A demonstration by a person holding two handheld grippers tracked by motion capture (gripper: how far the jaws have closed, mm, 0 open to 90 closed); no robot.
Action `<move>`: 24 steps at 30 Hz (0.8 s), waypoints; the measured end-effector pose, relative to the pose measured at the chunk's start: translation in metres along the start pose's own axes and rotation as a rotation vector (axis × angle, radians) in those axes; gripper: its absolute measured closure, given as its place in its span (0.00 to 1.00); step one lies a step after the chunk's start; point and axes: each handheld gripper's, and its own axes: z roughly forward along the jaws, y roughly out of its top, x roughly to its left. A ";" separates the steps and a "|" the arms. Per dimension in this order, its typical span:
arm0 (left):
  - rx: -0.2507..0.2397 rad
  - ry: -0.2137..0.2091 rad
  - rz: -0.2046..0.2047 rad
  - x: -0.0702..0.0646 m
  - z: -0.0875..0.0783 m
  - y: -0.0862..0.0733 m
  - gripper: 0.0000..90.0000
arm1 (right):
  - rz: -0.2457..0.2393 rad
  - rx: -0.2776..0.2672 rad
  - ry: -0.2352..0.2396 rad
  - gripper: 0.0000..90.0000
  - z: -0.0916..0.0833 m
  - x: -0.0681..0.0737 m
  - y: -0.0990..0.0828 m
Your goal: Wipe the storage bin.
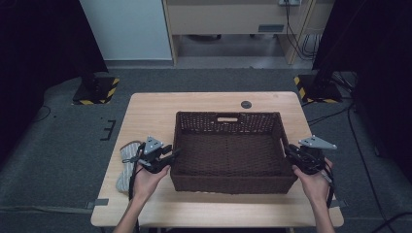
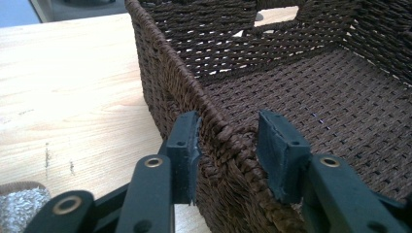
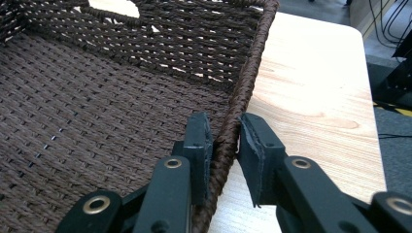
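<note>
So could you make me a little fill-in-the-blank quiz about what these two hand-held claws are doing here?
1. The woven basket is ____ in colour.
2. The right gripper has its jaws on either side of the basket's ____.
3. The basket stands on a ____ table.
4. Inside, the basket is ____.

Missing words: brown; rim; wooden; empty

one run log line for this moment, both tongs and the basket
left tongs: straddling basket left rim, inner pad apart | right tongs: clamped on right rim | basket: on table, nothing inside
</note>
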 end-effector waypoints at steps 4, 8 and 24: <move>0.000 0.011 0.011 -0.003 -0.002 -0.001 0.72 | -0.018 0.005 -0.009 0.83 0.002 0.001 0.002; 0.003 0.014 0.005 -0.007 -0.005 -0.003 0.72 | -0.014 -0.004 -0.011 0.84 0.006 -0.002 0.003; -0.009 0.021 -0.011 -0.012 -0.010 -0.008 0.72 | -0.016 -0.024 0.008 0.73 -0.004 0.002 0.003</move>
